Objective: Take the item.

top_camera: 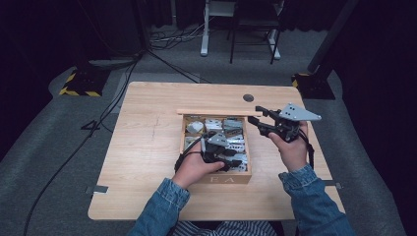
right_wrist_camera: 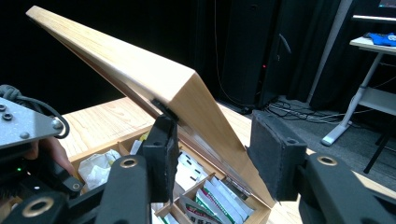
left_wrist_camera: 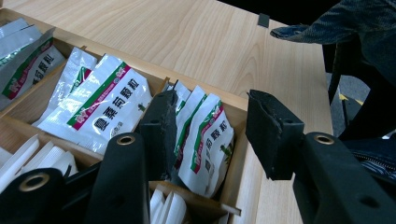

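The right gripper (right_wrist_camera: 212, 149) is clenching the wooden box's (top_camera: 223, 179) raised lid (right_wrist_camera: 140, 74); the left gripper (left_wrist_camera: 210, 135), jaws released, is straddling upright white sachets (left_wrist_camera: 205, 140) in the near-right compartment.

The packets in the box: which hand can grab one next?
Probably the left. The left gripper is down in the box, one jaw among the packets. The right gripper is busy holding the lid up.
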A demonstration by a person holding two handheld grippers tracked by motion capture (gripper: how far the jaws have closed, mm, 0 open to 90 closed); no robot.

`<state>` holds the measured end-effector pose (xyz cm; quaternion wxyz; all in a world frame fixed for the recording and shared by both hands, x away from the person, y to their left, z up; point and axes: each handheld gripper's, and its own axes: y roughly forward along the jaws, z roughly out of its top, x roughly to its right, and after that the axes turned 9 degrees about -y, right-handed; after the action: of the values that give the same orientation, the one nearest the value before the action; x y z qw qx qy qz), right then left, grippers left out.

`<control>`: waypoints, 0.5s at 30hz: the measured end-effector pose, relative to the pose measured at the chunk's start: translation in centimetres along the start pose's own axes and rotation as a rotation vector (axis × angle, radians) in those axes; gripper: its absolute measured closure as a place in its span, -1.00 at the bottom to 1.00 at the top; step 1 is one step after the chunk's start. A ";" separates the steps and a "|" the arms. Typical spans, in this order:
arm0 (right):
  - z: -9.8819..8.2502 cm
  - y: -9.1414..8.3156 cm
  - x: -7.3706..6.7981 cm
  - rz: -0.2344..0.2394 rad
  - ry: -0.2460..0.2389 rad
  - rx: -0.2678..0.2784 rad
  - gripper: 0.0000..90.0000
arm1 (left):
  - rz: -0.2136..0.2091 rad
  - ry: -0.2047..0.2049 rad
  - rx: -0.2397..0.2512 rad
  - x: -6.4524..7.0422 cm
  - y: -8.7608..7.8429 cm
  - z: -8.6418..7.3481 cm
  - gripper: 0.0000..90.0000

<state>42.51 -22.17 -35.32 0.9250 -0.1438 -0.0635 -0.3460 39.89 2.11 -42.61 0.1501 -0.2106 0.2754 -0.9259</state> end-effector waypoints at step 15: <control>0.0 0.0 0.0 0.000 -0.001 -0.001 0.18 | -0.001 -0.044 -0.097 0.2 0.9 0.3 0.40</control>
<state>42.48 -22.16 -35.32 0.9249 -0.1444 -0.0636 -0.3460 40.02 1.21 -42.81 0.1452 -0.2382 0.3166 -0.9066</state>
